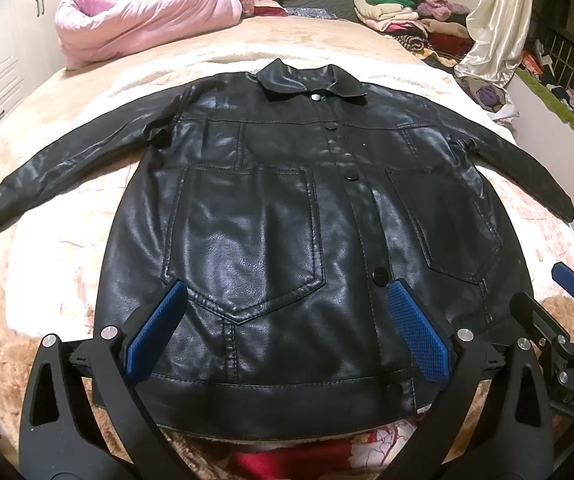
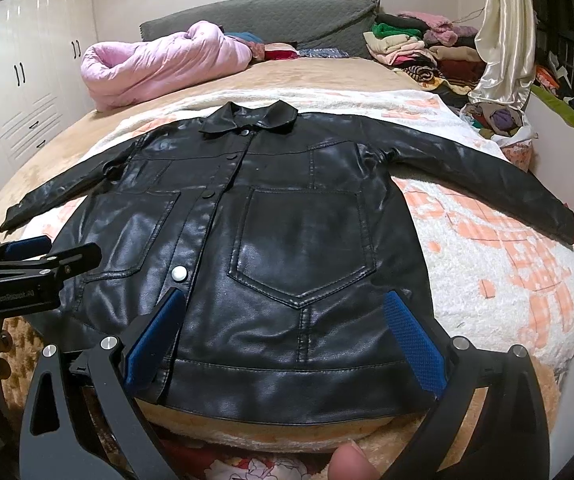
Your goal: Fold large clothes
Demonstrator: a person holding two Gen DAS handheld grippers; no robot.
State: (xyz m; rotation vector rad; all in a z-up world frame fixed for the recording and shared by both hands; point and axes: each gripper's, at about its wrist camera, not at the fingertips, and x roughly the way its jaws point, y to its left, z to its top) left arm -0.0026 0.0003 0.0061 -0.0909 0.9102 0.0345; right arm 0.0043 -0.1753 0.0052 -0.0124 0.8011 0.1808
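Jacket (image 1: pixel 271 216) lying flat, front up, on the bed (image 1: pixel 67 184), sleeves spreading toward 9 and 3 o'clock, collar at 12. Left gripper (image 1: pixel 287 328) hovering spread wide over the hem at 6; right gripper (image 2: pixel 287 328) likewise gaping, holding nothing.

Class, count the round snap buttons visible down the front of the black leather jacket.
6: collar, chest, mid-front, lower front, hem band; another, faint, between chest and mid-front. Folds may hide more.

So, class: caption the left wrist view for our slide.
Open left gripper poised above black leather jacket spread flat on bed.
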